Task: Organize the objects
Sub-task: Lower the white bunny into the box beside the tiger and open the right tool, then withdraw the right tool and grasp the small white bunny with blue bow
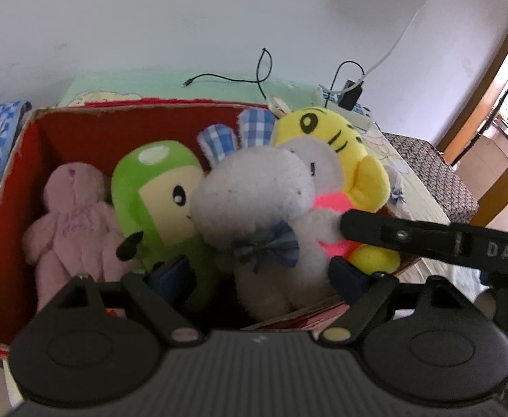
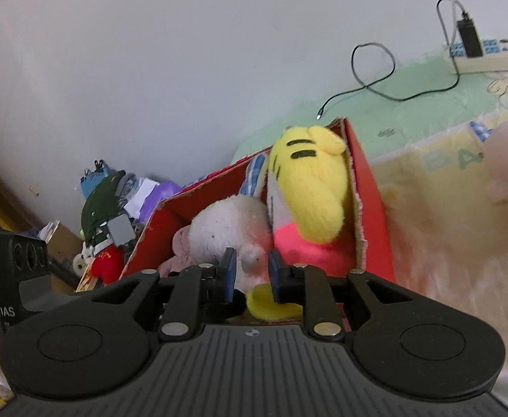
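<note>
Left fingers (image 1: 260, 278) apart, straddling white plush (image 1: 271, 208); right fingers (image 2: 252, 274) slightly parted beside it.

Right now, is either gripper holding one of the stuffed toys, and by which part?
Neither. The left gripper stands open around the white plush bunny in the red box; the right gripper is slightly open at the bunny's arm, pads not pressing.

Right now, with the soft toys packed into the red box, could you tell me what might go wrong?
1. The yellow striped plush tiger stands high against the red cardboard box's end wall; a nudge could tip it out.
2. The right hand-held gripper, slightly open, sits at the white plush rabbit's arm; pulling away could drag the rabbit up.
3. The left hand-held gripper straddles the rabbit's legs and could snag them.
</note>
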### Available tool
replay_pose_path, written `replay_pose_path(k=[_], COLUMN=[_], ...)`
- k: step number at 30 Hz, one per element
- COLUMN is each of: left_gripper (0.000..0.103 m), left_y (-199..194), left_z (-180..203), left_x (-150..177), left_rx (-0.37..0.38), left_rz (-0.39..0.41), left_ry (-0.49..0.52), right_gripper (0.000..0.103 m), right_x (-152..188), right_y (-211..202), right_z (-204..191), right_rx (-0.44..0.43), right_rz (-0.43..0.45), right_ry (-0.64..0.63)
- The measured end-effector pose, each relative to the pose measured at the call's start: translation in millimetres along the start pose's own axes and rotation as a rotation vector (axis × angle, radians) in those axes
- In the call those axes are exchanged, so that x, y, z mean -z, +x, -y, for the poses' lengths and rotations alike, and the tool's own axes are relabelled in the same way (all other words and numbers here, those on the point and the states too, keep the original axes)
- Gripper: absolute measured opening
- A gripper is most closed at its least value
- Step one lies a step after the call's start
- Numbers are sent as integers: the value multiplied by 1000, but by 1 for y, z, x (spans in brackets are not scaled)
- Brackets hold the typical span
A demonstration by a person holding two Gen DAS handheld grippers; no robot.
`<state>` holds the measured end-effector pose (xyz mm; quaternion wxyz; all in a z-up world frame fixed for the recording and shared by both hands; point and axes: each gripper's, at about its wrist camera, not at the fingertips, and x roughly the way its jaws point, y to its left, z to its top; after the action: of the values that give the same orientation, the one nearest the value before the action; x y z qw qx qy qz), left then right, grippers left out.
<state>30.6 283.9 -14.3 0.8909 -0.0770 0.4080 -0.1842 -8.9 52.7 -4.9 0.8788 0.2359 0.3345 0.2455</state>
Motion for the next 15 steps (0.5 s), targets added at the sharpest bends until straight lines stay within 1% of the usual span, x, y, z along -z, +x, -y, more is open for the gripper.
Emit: replay_pose_path(k=[3, 7, 8, 10, 13, 15], left_gripper=[89, 90, 90, 88, 88, 88], left_y=[-1, -3, -2, -3, -3, -2], left_z=[5, 16, 19, 25, 36, 41], left_x=[-1, -2, -3, -4, -6, -7], left_rx=[-33, -106, -120, -148, -227, -246], left_rz=[-6, 3, -2, 0, 11, 8], left_ry=[-6, 17, 15, 18, 43, 33], right_gripper=[21, 22, 24, 24, 24, 25], right_x=[3, 0, -1, -1, -1, -3], right_y=[-6, -11, -12, -14, -15, -16], right_z=[8, 17, 19, 21, 25, 26], right_rx=[0, -14, -25, -45, -69, -82], right_rz=[13, 5, 0, -6, -20, -31], right_ry=[31, 26, 28, 25, 18, 3])
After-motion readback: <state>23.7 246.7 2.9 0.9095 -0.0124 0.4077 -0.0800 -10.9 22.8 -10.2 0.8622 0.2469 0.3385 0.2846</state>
